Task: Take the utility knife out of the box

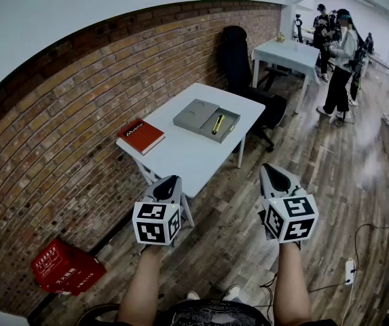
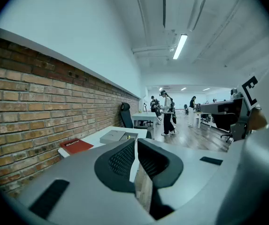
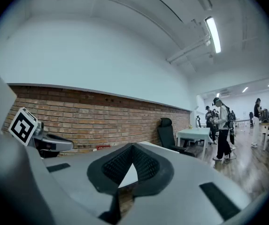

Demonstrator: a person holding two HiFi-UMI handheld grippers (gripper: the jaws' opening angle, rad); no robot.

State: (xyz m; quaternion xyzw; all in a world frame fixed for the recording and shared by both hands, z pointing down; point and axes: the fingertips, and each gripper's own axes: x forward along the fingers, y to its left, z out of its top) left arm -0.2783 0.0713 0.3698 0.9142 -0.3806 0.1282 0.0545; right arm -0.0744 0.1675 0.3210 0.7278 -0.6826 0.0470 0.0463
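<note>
The utility knife (image 1: 218,124) is a slim yellow tool with dark parts along its body. It lies in the right half of an open grey box (image 1: 194,114), whose other half lies flat just beside it on the left. In the head view its long axis runs away from you and leans a little to the right, about parallel to the box's long sides. It is too small to tell which end carries the blade. In the left gripper view it shows only as a small yellow speck in the box.

The box sits on the far part of the white desk (image 1: 187,156), towards the end nearest the black chair (image 1: 238,60). A red book (image 1: 141,136) lies at the desk's left corner, well apart from the box.

You are holding both grippers in front of you, short of the desk's near edge and above the wooden floor, neither touching anything. Your left gripper (image 1: 172,180) is closed, its pads drawn together with nothing between them, and it faces the desk and box. Your right gripper (image 1: 267,170) is closed too, its tips meeting in a point, also empty.

A brick wall (image 1: 58,128) runs along the desk's left side, and a red crate (image 1: 65,267) sits on the floor at its foot, near you. Further down the room there is a second white desk (image 1: 286,51), with people standing beyond it.
</note>
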